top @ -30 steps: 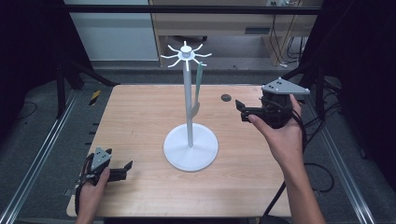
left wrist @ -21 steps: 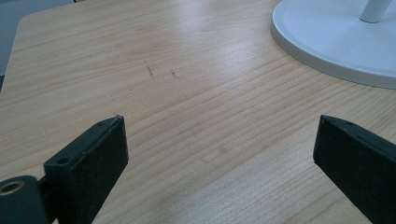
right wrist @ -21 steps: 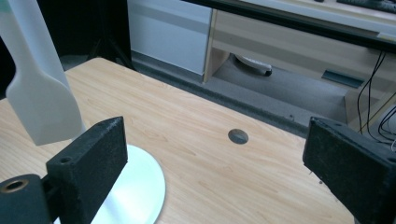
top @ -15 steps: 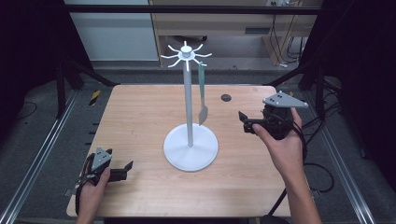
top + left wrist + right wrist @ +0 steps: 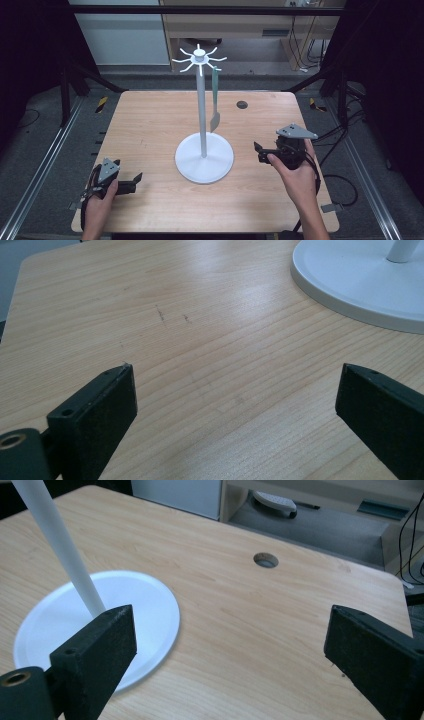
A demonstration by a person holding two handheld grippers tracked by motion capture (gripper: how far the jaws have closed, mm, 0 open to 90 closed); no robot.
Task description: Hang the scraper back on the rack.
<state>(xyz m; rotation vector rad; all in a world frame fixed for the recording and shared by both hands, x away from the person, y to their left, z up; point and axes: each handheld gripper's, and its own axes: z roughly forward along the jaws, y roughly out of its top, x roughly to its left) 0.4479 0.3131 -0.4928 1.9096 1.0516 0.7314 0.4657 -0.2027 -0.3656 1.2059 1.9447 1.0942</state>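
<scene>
A white stand (image 5: 201,110) rises from a round base (image 5: 220,162) in the middle of the wooden table (image 5: 150,125), with hooks fanning out at its top (image 5: 199,56). A green-handled spatula (image 5: 215,102) hangs from one hook, right of the pole. My left gripper (image 5: 131,183) rests near the front left corner, open and holding nothing (image 5: 235,375), with the base's rim (image 5: 360,285) ahead to its right. My right gripper (image 5: 260,151) hovers low to the right of the base, open and holding nothing (image 5: 230,615); the pole (image 5: 55,540) and base (image 5: 150,610) lie to its left.
A small round hole (image 5: 242,104) (image 5: 265,559) sits in the table behind the right gripper. Metal rails (image 5: 40,170) run along both sides of the table. A low shelf unit (image 5: 225,25) stands beyond the far edge, and cables (image 5: 345,180) trail at the right.
My right gripper has drawn back from beside the hanging spatula toward the near side and sunk lower, still open. The left gripper has not moved.
</scene>
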